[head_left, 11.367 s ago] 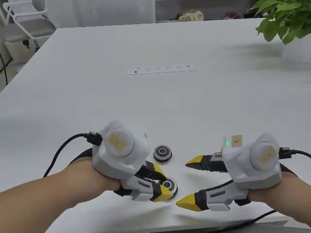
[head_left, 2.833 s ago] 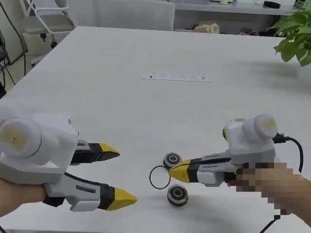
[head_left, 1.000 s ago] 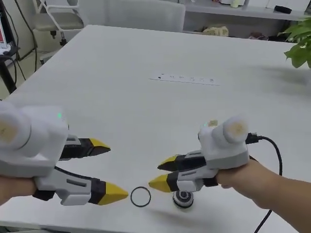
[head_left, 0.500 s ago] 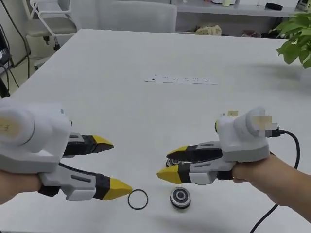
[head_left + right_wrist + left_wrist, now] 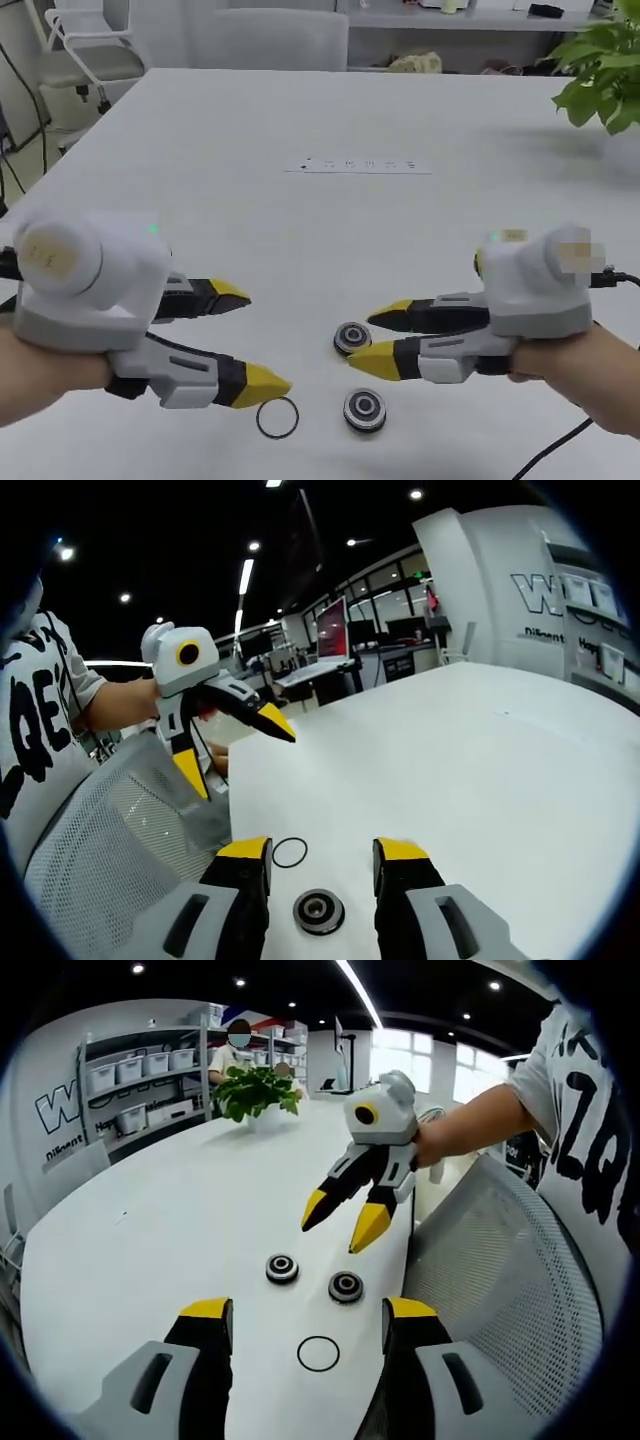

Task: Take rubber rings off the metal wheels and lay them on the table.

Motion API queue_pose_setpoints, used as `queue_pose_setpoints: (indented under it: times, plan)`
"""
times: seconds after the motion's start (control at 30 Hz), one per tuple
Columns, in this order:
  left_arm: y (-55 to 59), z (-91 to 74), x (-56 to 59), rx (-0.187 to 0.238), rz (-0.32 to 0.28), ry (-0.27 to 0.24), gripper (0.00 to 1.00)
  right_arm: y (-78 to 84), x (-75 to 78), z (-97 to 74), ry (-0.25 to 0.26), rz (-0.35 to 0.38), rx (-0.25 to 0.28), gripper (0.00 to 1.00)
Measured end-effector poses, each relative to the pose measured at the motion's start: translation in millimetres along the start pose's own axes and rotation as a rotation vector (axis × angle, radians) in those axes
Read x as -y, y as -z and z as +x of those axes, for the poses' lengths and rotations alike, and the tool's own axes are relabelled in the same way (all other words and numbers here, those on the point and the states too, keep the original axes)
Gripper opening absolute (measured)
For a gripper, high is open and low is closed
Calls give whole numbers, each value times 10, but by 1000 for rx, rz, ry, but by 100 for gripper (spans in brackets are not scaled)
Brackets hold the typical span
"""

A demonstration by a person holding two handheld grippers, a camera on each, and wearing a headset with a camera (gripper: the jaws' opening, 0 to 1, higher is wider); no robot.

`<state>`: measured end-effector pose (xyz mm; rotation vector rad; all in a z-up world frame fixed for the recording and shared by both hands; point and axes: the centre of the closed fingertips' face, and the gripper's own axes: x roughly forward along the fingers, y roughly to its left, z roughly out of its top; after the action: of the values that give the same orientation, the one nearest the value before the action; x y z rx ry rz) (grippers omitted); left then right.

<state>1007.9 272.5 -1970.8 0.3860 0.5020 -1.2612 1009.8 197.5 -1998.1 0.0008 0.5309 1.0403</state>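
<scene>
The left gripper [image 5: 262, 340] is held above the table [image 5: 300, 230] with its yellow-tipped jaws wide apart and nothing between them. The right gripper [image 5: 362, 340] faces it from the opposite side, its jaws parted by a narrower gap and likewise empty. In the left gripper view the right gripper [image 5: 335, 1232] stands clear of the tabletop, tips angled downward. One rubber ring [image 5: 277, 417] lies flat and loose on the table just beside the tip of the left gripper's lower jaw, touching neither gripper. In the left gripper view the rubber ring [image 5: 318, 1353] sits ahead of that gripper [image 5: 308, 1310], between its jaw tips. The near wheel [image 5: 365, 410] lies flat just beyond the ring, on the right gripper's side, below that gripper's lower jaw. The far wheel [image 5: 352, 338] lies close to the right gripper's tips. The left gripper view shows both, the near wheel [image 5: 346, 1286] and the far wheel [image 5: 282, 1268], apart from one another and from the ring. In the right gripper view, the near wheel [image 5: 319, 911] appears between the jaws of the right gripper [image 5: 322, 850], the rubber ring [image 5: 290, 852] past it, and the left gripper [image 5: 245, 765] beyond. Whether either wheel carries a ring cannot be told.
</scene>
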Motion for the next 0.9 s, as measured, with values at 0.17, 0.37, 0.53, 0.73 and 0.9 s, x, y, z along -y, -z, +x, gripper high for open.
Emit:
queue_pose_setpoints:
  times: [0.17,0.37,0.53,0.73,0.9]
  plan:
    - [-35,64,3,1,5,10,57,51,19,-53,16,7,4,40]
    - [-41,162,10,-6,6,28,56,121,8,-89,28,8,1,41]
    - [-44,252,27,-15,11,43,55,232,42,-104,33,6,-8,41]
    - [-9,361,63,-33,21,63,54,387,50,-105,36,1,-31,42]
    - [68,468,105,-66,55,80,53,482,46,-102,38,-7,-47,41]
